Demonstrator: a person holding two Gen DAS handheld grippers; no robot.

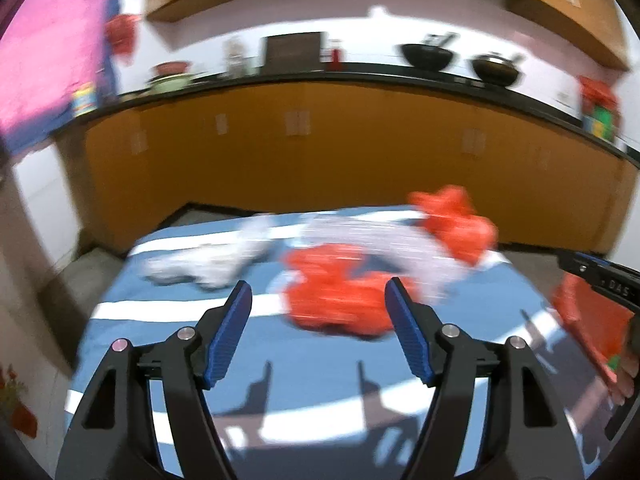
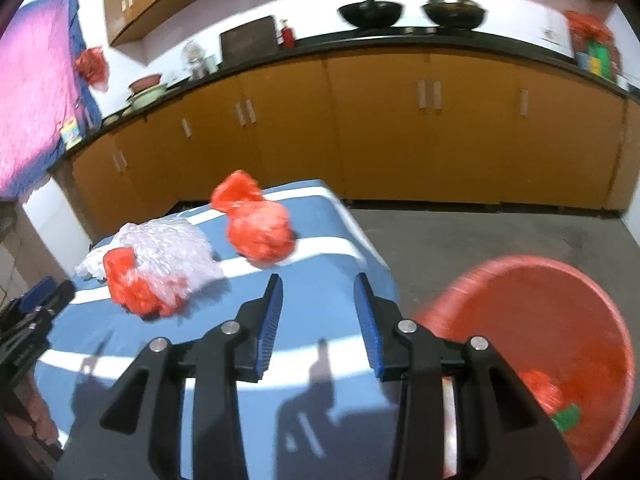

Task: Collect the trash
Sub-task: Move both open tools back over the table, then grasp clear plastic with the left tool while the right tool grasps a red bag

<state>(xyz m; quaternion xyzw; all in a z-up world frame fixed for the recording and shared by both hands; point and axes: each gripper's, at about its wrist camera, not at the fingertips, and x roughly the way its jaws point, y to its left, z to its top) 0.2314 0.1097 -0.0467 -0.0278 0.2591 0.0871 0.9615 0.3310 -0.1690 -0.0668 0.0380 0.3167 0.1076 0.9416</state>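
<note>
A blue table with white stripes [image 1: 320, 364] [image 2: 332, 312] holds crumpled trash. A red plastic bag [image 1: 336, 300] [image 2: 136, 288] lies just ahead of my left gripper [image 1: 318, 300], which is open and empty. A clear bubble-wrap bundle [image 1: 380, 240] [image 2: 172, 248] lies behind it, a second red bag [image 1: 456, 224] [image 2: 256, 224] at the far right, and a white crumpled piece [image 1: 208, 264] at the far left. My right gripper [image 2: 318, 292] is open and empty above the table's right edge. A red bucket [image 2: 560, 320] beside the table holds red and green trash [image 2: 552, 400].
Orange kitchen cabinets [image 1: 320, 152] [image 2: 400, 120] with a black countertop run behind the table, with woks and pots on top. Grey floor [image 2: 480, 236] lies right of the table. My right gripper shows at the right edge of the left wrist view [image 1: 600, 276].
</note>
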